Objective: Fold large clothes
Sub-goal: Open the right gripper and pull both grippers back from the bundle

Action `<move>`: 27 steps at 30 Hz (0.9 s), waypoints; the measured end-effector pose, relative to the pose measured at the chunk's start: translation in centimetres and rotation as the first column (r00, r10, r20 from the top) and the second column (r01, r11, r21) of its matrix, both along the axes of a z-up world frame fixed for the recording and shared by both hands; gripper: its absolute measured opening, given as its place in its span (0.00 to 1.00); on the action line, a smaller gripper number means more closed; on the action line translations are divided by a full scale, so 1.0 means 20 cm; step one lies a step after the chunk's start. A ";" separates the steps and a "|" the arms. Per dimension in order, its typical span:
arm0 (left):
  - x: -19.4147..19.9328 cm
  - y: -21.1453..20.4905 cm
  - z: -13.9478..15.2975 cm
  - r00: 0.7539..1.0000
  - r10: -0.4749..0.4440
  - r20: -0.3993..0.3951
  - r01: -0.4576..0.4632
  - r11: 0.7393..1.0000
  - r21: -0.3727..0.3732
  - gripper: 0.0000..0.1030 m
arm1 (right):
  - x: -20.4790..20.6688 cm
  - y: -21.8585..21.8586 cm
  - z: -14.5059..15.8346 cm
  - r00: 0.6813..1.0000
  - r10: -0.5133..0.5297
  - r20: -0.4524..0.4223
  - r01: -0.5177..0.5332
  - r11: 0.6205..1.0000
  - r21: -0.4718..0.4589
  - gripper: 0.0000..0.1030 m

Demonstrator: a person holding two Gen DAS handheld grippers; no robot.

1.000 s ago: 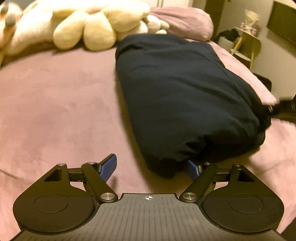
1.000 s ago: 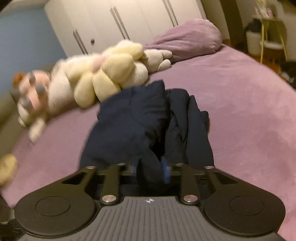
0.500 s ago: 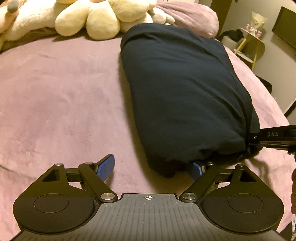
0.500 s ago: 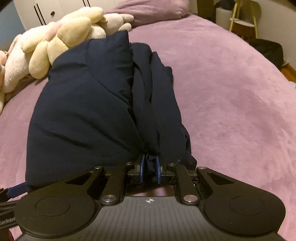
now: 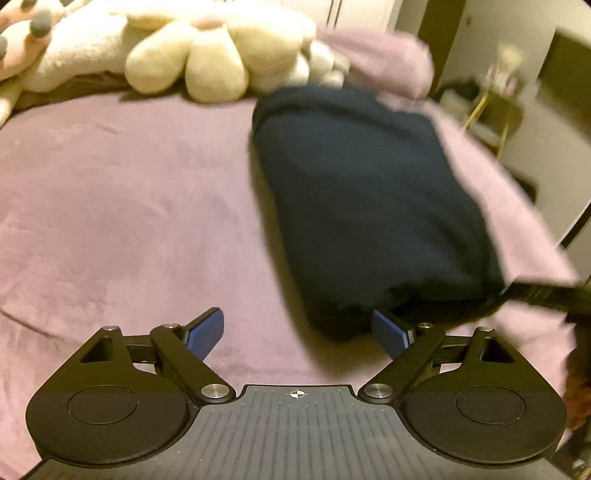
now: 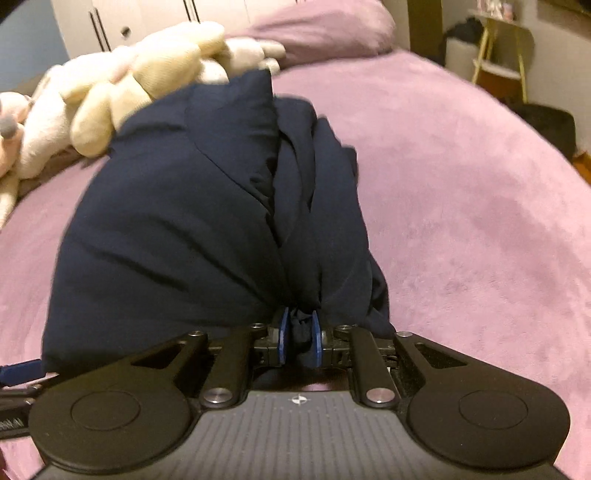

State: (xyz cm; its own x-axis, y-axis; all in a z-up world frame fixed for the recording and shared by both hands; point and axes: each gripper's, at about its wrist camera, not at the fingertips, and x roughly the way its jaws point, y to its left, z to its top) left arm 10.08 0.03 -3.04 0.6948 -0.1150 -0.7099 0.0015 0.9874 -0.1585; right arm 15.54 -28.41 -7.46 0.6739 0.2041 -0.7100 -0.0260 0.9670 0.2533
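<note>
A dark navy garment (image 5: 369, 199) lies folded in a thick bundle on the purple bedspread (image 5: 129, 221). My left gripper (image 5: 297, 330) is open and empty, its right finger just touching the bundle's near corner. My right gripper (image 6: 298, 338) is shut on a bunched fold at the near end of the navy garment (image 6: 184, 221). In the left wrist view the right gripper (image 5: 543, 293) shows as a dark bar at the bundle's right corner. The left gripper's blue fingertip (image 6: 18, 371) shows at the far left of the right wrist view.
A large cream plush toy (image 5: 207, 55) and a purple pillow (image 6: 325, 33) lie at the head of the bed. A yellow-legged side table (image 6: 498, 62) and a dark bin (image 6: 546, 125) stand off the bed's right side. White wardrobe doors (image 6: 147, 22) are behind.
The right gripper has stayed shut on the fold while the bundle shifted slightly. The left gripper has drawn back a little, staying open, so the bundle sits farther from its fingers.
</note>
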 end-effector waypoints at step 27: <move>0.03 -0.18 -0.01 0.995 0.084 -0.058 -0.077 0.991 0.108 0.99 | -0.06 0.09 -0.06 0.990 -0.053 -0.134 0.036 0.992 -0.121 0.43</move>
State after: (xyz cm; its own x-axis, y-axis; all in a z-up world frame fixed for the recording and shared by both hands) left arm 10.62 -3.57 -3.19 0.6527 0.0175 -0.7574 -0.0852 0.9951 -0.0505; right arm 14.29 -26.54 -8.71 0.5753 0.0856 -0.8135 0.0448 0.9897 0.1358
